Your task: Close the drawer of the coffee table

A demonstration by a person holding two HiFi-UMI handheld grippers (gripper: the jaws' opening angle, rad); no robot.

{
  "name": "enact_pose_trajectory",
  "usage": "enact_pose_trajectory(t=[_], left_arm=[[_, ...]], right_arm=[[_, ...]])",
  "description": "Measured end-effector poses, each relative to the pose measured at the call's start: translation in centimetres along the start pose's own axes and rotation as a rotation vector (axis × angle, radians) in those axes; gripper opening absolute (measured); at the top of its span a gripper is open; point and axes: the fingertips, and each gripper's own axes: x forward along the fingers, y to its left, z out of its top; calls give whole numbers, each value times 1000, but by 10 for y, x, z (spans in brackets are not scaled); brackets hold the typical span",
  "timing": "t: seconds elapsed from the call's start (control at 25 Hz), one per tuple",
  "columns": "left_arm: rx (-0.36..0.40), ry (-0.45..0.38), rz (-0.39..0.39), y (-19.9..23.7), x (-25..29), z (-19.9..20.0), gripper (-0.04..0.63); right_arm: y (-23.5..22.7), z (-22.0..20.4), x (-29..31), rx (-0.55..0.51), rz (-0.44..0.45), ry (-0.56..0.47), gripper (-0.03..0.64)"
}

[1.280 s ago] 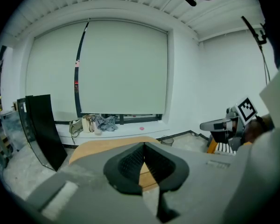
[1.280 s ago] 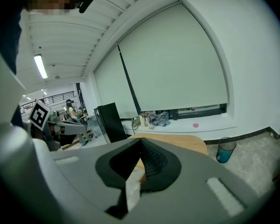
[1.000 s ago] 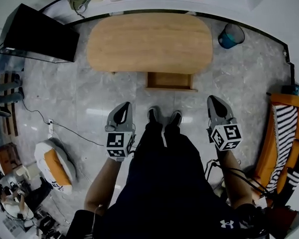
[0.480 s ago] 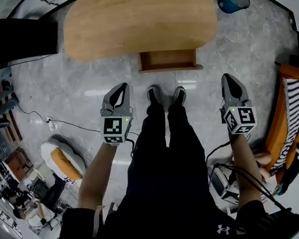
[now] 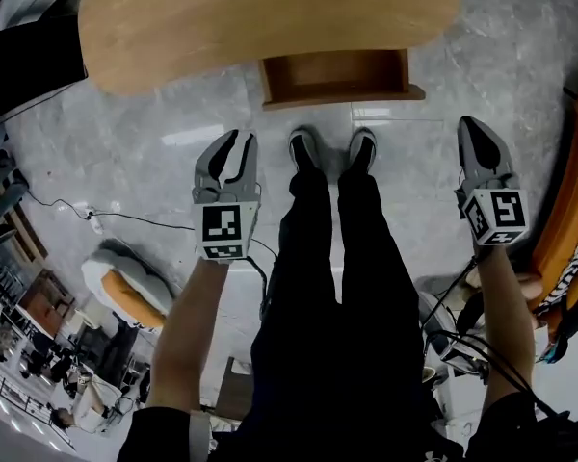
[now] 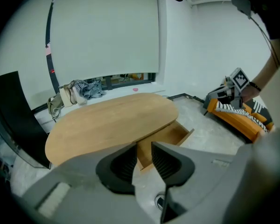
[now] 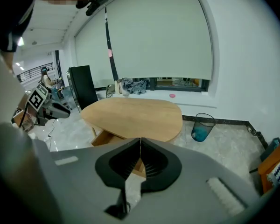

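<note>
Head view looks down — gripper views share table [image 6: 107, 120].

Soft, even daylight fills the room, and the pale roller blind [image 6: 102, 31] glows without harsh beams. The polished stone floor [image 5: 135, 171] throws back white glare streaks in the head view and carries only a faint, soft-edged shadow along the wooden desk [image 5: 270, 12]. All three views are wide-angle: straight lines bow, the desk top bulges, and the gripper views darken to black at the corners. Distant clutter is soft and smeared.
</note>
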Motion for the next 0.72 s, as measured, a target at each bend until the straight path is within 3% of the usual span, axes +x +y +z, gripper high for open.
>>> enact_pose_trajectory(t=[0.04, 0.12, 0.16, 0.52, 0.72], left_arm=[[1, 7, 7, 1, 5, -6, 111], [-1, 22, 18, 2, 16, -18, 147], [-5, 31, 20, 3, 21, -25, 168], [-53, 166, 6, 6, 70, -109, 187], [-38, 214, -3, 3, 95, -136, 187]], right_arm=[[-1, -7, 4, 5, -3, 6, 34], [0, -22, 10, 10, -1, 30, 167], [1, -29, 14, 4, 2, 46, 181], [-7, -112, 48, -130, 49, 209, 179], [-19, -150, 72, -172, 46, 264, 169]])
